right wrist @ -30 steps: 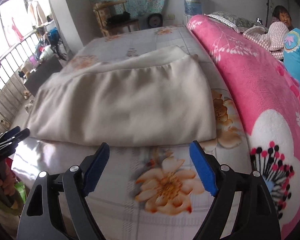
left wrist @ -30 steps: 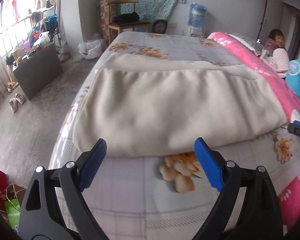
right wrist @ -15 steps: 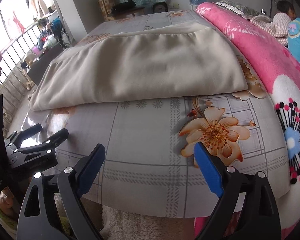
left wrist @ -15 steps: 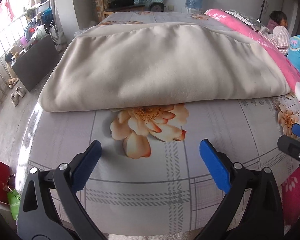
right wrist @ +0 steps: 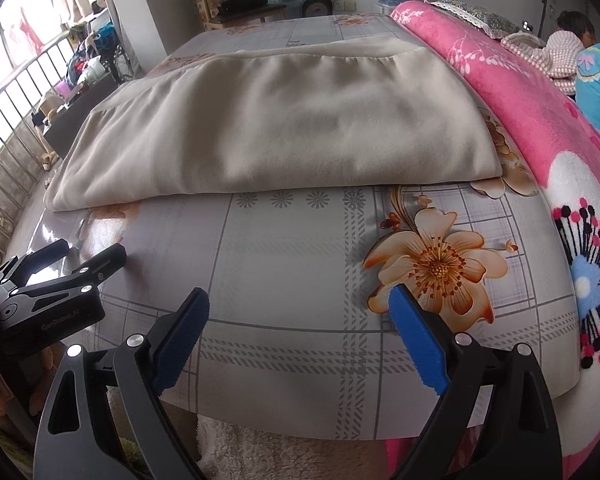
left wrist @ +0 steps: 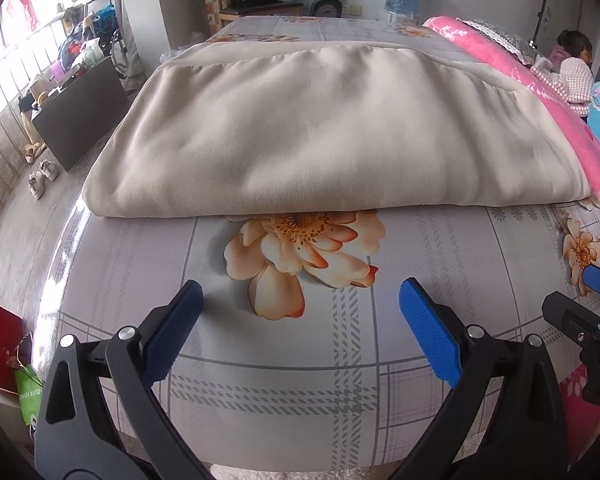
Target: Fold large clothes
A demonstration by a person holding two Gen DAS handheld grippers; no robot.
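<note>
A large beige garment (left wrist: 332, 132) lies folded into a wide rectangle on the flower-print bed sheet (left wrist: 340, 380); in the right wrist view the garment (right wrist: 284, 128) has its near fold edge running across the bed. My left gripper (left wrist: 299, 286) hangs open over bare sheet, short of that edge, with nothing between its blue pads. My right gripper (right wrist: 299, 294) is open too, over the sheet (right wrist: 292, 248) near the bed's front edge and apart from the garment. Each gripper shows at the edge of the other's view.
A pink blanket (right wrist: 540, 112) runs along the right side of the bed, and a person (left wrist: 576, 64) sits beyond it. A dark cabinet (left wrist: 80, 112) and shoes stand on the floor to the left. A red bag (left wrist: 0, 348) sits by the bed's near left corner.
Both grippers have drawn back from the garment's near edge toward the front of the bed and sunk lower. Their jaws stand a little wider. The garment has not moved.
</note>
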